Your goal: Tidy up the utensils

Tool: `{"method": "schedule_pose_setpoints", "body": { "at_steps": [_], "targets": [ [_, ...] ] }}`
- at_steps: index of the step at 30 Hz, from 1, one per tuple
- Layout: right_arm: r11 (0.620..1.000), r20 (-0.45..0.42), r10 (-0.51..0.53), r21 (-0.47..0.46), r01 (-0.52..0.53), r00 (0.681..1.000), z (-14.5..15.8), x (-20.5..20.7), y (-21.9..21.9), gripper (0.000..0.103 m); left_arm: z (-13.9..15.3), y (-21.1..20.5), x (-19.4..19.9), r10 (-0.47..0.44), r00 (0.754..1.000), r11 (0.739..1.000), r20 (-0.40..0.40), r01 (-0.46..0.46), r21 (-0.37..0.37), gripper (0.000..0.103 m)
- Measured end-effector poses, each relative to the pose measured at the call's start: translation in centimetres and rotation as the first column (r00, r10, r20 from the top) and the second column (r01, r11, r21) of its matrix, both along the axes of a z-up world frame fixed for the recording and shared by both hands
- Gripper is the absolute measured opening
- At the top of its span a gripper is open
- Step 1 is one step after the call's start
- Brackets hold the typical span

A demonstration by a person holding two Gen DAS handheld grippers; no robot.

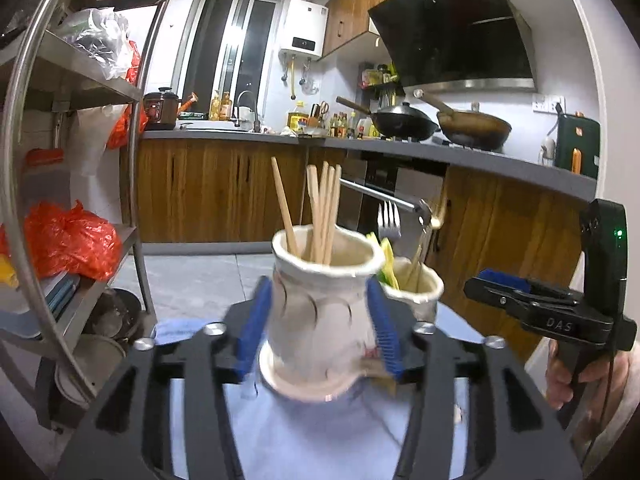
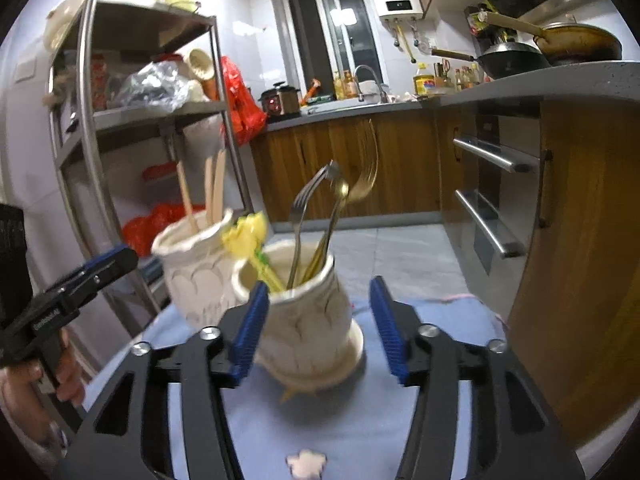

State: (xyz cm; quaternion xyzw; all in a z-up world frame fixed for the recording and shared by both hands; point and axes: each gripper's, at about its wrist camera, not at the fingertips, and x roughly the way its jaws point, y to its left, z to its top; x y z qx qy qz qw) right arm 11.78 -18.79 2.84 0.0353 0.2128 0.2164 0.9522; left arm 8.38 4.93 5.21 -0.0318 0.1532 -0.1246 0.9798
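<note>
Two cream ceramic vases stand side by side on a blue cloth [image 1: 320, 432]. The chopstick vase [image 1: 320, 320] holds several wooden chopsticks [image 1: 324, 208]. It sits between the blue pads of my left gripper [image 1: 318, 284], which is open; the pads lie close beside its sides. The utensil vase [image 2: 308, 328] holds forks [image 2: 300, 216], a spoon and a yellow pick [image 2: 248, 236]. My right gripper [image 2: 319, 283] is open around it, left pad at its side, right pad well apart. Each gripper also shows at the edge of the other's view.
A metal shelf rack [image 1: 80, 160] with red bags stands left of the table. Wooden cabinets with oven handles [image 2: 492, 156] rise close on the right. A counter with woks [image 1: 404, 122] runs behind. A small white scrap [image 2: 306, 462] lies on the cloth.
</note>
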Motion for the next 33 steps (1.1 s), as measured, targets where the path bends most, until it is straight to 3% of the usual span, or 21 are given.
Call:
{"method": "schedule_pose_setpoints", "body": {
  "at_steps": [6, 12, 19, 33],
  "targets": [
    [0.995, 0.058, 0.028, -0.093, -0.023, 0.998, -1.1, -3.4, 0.8, 0.091, -1.9, -1.5, -2.4, -0.001, 1.0, 0.998, -0.012, 0.002, 0.063, 0.085],
    [0.992, 0.08, 0.028, -0.124, -0.018, 0.996, -2.6, -5.0, 1.1, 0.097, -3.1, -2.0, -3.9, 0.017, 1.0, 0.996, -0.006, -0.016, 0.091, 0.097],
    [0.994, 0.129, 0.013, -0.113, 0.002, 0.992, -2.0, -5.7, 0.8, 0.098, -3.0, -1.3, -4.2, 0.051, 0.999, 0.996, 0.008, -0.051, 0.069, 0.097],
    [0.996, 0.141, 0.003, -0.091, 0.01, 0.99, -2.3, -6.1, 0.0, 0.098, -2.8, -1.9, -4.5, 0.104, 0.994, 0.987, 0.028, -0.106, 0.118, 0.097]
  ]
}}
